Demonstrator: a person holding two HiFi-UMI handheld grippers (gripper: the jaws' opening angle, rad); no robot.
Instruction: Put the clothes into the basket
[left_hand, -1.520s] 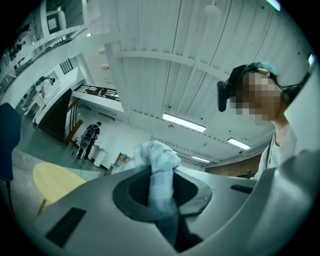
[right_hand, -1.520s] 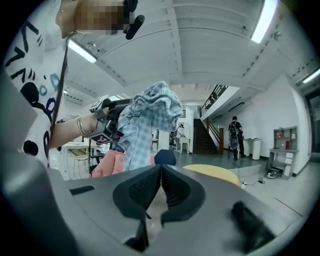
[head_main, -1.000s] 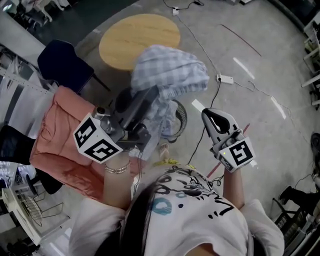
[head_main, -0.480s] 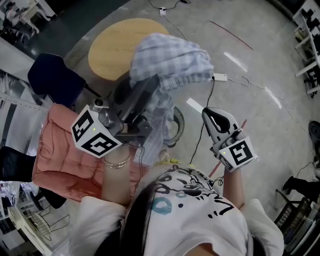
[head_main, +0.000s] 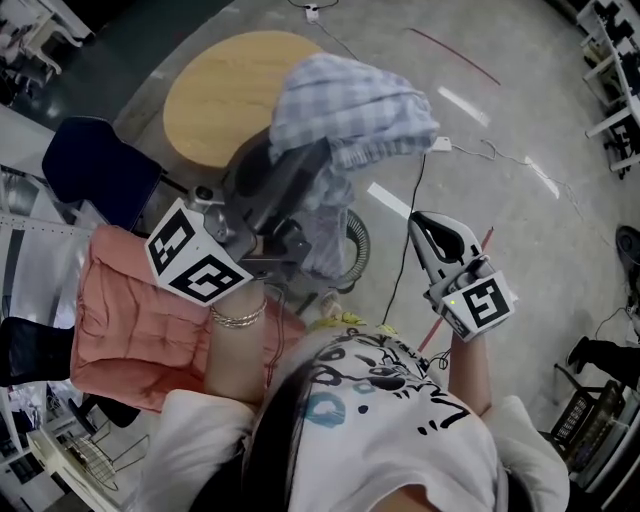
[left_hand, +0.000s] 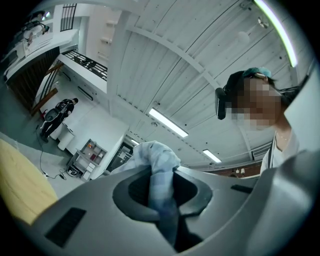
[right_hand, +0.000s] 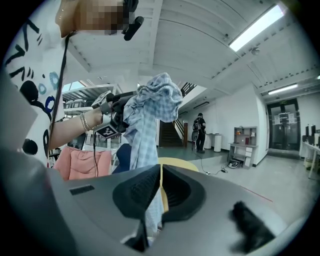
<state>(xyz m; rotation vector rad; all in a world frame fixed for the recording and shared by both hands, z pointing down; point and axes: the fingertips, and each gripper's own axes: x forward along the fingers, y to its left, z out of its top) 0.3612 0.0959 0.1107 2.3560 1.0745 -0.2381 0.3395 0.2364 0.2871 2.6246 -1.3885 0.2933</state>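
**A:** Where is the garment?

**B:** Up in the air. The soft, crumpled blue-and-white checked cloth (head_main: 350, 105) sits bunched over the tip of the left tool (head_main: 315, 165), and a tail of it hangs down beside the tool's grey body. In the left gripper view a twisted fold runs straight between the two pads, which pinch it.

**A:** And the other one?

**B:** The right tool (head_main: 427, 232) is at about four o'clock from the cloth, well apart from it and touching nothing. Its dark pads are pressed together with only a hairline slit between them, and nothing is caught there. The checked cloth shows beyond them, across the gap.

**A:** What lies below?

**B:** The grey polished floor (head_main: 520, 240). A round pale-wood tabletop (head_main: 215, 95) lies at about ten o'clock from the cloth, and in the head view the cloth covers part of it. At eight o'clock from the left tool is a salmon-pink quilted seat (head_main: 125, 320). A dark blue chair (head_main: 95, 165) stands at twelve o'clock from that seat.

**A:** The basket?

**B:** A round dark wire rim (head_main: 362, 240) peeps out under the hanging tail, at six o'clock from the bunch. Whether it is the basket I can't tell. The cloth is held in the tool, not lying in anything.

**A:** Anything else?

**B:** A thin black cable (head_main: 413, 200) runs over the floor between the cloth and the right tool.
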